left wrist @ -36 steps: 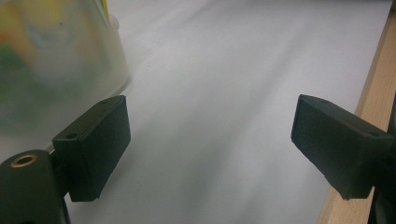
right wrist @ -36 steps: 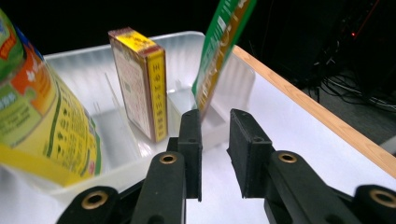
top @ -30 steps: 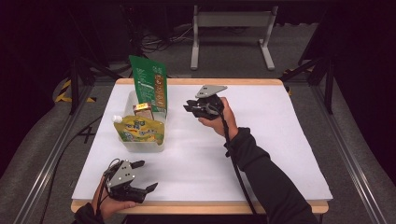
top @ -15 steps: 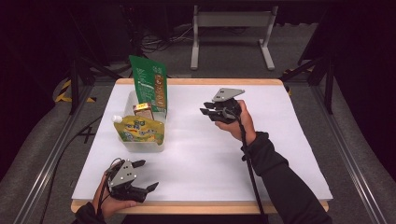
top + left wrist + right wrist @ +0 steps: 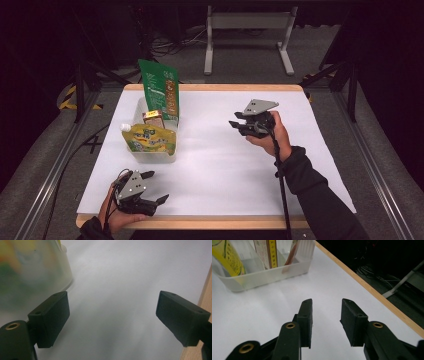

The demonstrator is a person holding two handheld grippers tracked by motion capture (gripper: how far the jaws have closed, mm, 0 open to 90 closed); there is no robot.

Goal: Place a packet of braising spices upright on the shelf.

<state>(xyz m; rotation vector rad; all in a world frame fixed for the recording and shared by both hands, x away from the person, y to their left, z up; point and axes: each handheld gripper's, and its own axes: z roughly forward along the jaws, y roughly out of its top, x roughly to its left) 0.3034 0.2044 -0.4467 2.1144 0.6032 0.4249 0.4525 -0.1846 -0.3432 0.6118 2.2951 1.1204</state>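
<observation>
A: What takes up the most room?

B: The white surface [image 5: 220, 165]. Toward its far left stands a clear plastic bin [image 5: 150, 156].

A: And inside the bin?

B: 3 things. A tall green pouch [image 5: 160, 94] stands upright at the far end, a yellow spouted pouch [image 5: 149, 139] leans at the near end, and a small brown carton [image 5: 153, 118] sits between them.

A: Where are the grippers?

B: The right gripper [image 5: 239, 125] hangs over the surface right of the bin, well apart from it, pointing toward it. Its fingers [image 5: 305, 315] have just been opening and stand apart with nothing between them. The left gripper [image 5: 155, 187] rests at the near edge, close to the bin's near end, fingers [image 5: 51, 315] spread wide and empty.
</observation>
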